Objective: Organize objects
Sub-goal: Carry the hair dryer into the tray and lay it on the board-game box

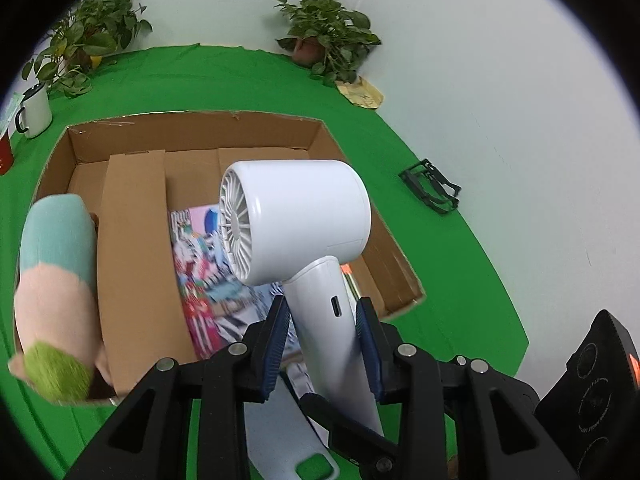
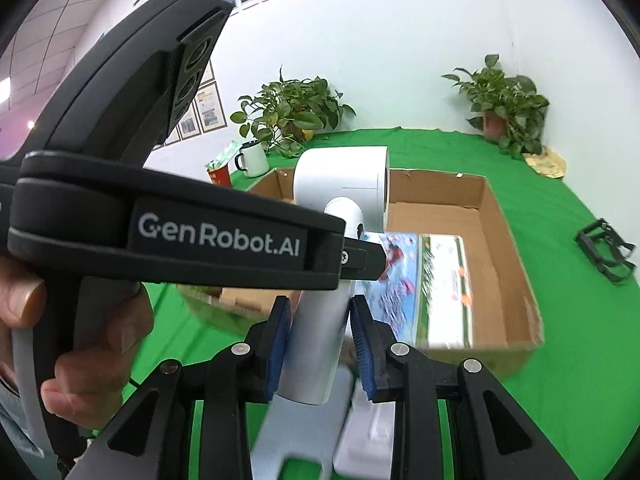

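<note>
Both the left gripper and right gripper clench one white plastic hairdryer's handle, above the open brown cardboard box just ahead. Beyond, the green cloth-covered bench holds two potted plants against a white wall.

- colourful book in the box is all smeared; cover's unreadable
- plush toy hides that box corner; red cup is chopped by the edge

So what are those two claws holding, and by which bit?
A white hair dryer, by its handle. Both the left claw and the right claw have the handle between their blue pads, above the cardboard box.
</note>
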